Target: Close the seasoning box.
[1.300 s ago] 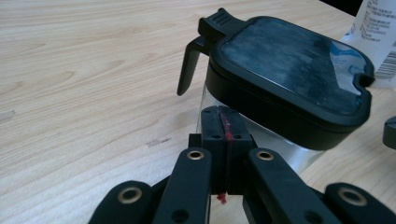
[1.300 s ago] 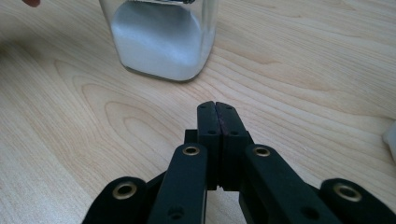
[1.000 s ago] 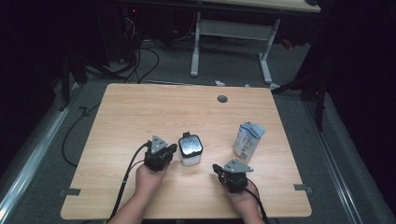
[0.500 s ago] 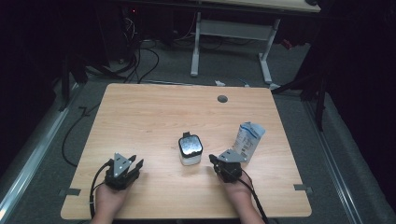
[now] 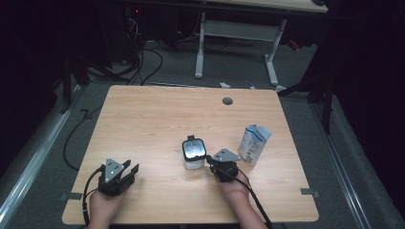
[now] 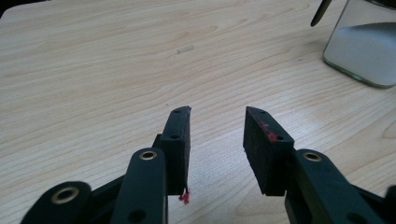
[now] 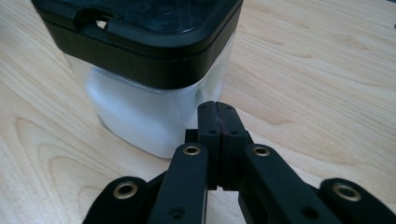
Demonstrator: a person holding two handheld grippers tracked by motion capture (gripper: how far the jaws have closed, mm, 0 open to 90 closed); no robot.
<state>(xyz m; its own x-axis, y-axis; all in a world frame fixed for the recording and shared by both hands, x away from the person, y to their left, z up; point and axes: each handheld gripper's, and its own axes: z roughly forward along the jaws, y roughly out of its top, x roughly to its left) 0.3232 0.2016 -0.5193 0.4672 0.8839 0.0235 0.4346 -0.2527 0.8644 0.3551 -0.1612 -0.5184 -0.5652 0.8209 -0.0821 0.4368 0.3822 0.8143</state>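
Right tongs [image 7: 218,109] pressed fully together, gripping nothing, tips just beside the near wall of the jar [image 7: 149,79]. Left tongs [image 6: 217,135] spread apart, empty, over bare counter [image 6: 93,70] near its front left. Jar [image 5: 194,153], black lid on, stands upright at counter centre. Carton [image 5: 254,144] upright, just right of the right tongs

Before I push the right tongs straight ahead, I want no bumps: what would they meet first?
Most likely the clear square container with a black lid: the shut right tongs point at its lower wall, close by. Whether they touch already is unclear.
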